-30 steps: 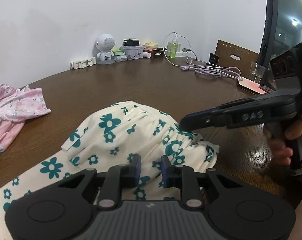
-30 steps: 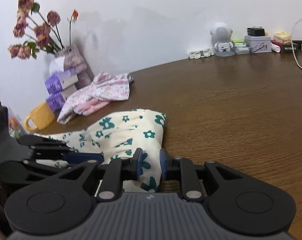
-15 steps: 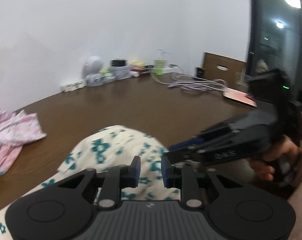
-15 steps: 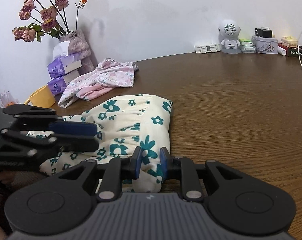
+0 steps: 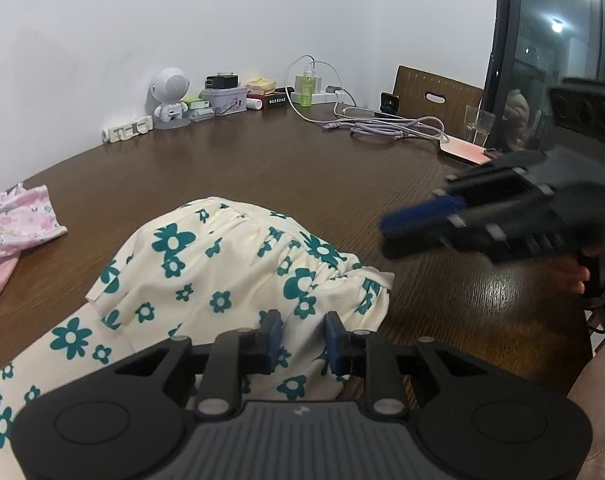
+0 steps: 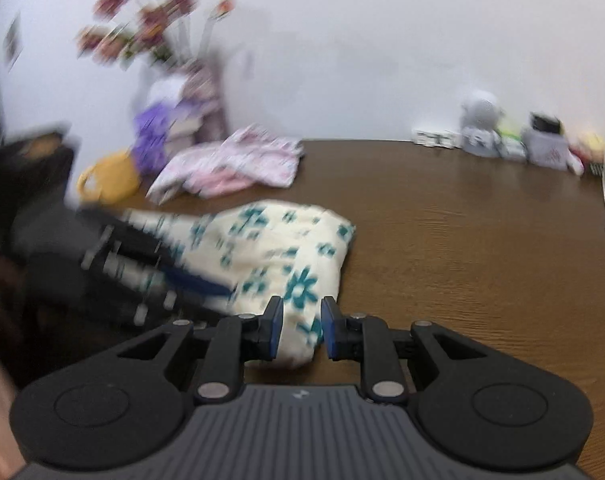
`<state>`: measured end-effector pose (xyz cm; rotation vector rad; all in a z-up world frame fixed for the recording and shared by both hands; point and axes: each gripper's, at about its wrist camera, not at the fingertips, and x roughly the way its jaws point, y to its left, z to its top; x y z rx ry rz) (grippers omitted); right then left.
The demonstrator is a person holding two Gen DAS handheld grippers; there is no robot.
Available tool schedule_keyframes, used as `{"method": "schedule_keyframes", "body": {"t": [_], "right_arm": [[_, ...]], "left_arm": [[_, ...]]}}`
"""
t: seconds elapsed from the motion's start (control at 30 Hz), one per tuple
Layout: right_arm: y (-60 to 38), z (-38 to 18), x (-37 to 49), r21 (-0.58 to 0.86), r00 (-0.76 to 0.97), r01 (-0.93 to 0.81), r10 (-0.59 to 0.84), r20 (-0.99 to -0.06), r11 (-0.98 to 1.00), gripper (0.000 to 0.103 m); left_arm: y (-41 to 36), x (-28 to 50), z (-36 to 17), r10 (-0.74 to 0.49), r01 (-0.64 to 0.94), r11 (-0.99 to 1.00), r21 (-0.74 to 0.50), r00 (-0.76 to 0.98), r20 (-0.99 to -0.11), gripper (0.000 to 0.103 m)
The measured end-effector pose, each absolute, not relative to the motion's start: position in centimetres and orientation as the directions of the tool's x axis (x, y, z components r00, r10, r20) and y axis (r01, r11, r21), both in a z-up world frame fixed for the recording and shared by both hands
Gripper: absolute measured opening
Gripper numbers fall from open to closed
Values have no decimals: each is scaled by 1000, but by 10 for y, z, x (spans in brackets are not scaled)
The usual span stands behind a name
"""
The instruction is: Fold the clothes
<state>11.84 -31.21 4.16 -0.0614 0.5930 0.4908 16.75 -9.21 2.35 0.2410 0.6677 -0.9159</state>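
Observation:
A cream garment with teal flowers [image 5: 222, 272] lies bunched and partly folded on the brown table [image 5: 302, 168]. My left gripper [image 5: 302, 336] hovers over its near edge, its blue pads a small gap apart with cloth showing below them, nothing pinched. My right gripper [image 5: 386, 232], held by a hand, is off the garment's right end above bare wood, jaws narrowly apart and empty. In the blurred right wrist view the garment [image 6: 286, 240] lies just ahead of the right gripper [image 6: 301, 328], and the left gripper [image 6: 206, 284] reaches over it from the left.
A pink floral garment [image 5: 18, 220] lies at the left. Along the wall stand a white robot figure [image 5: 169, 94], small boxes, a green bottle and purple cables [image 5: 386, 126]. A glass [image 5: 478, 124] and a chair [image 5: 434, 96] are at the right. A yellow mug [image 6: 110, 178] and flowers stand far left.
The right gripper has pulled off the garment toward the right and rolled, blurring its view. The left gripper stays over the cloth's near edge.

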Motion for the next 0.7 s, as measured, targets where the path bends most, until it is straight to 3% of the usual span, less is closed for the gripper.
{"method": "schedule_keyframes", "body": {"t": [0.17,0.37,0.5,0.53,0.63,0.7], "right_arm": [[-290,32,116,-60,679,-544,397,-617,837,23],[-268,27,124,-160,694,-579,381,-611,800,18],[-267,26,124,-154,705,-566,378,-600,810,15],[-268,26,124,-145,706,-562,381,-597,814,15],[-271,24,124,-121,706,-554,387,-593,824,15],[-273,23,123,-115,705,-553,390,-592,825,15]], "left_arm": [[-91,171,24,-662,795,597,-108,413,-625,22],[-87,171,26,-681,796,591,-128,408,-608,24],[-89,159,36,-707,827,555,-94,410,-576,49],[-91,154,37,-713,840,537,-75,405,-572,51],[-102,148,32,-676,844,535,-13,420,-606,49],[-105,152,26,-639,824,567,4,443,-629,26]]}}
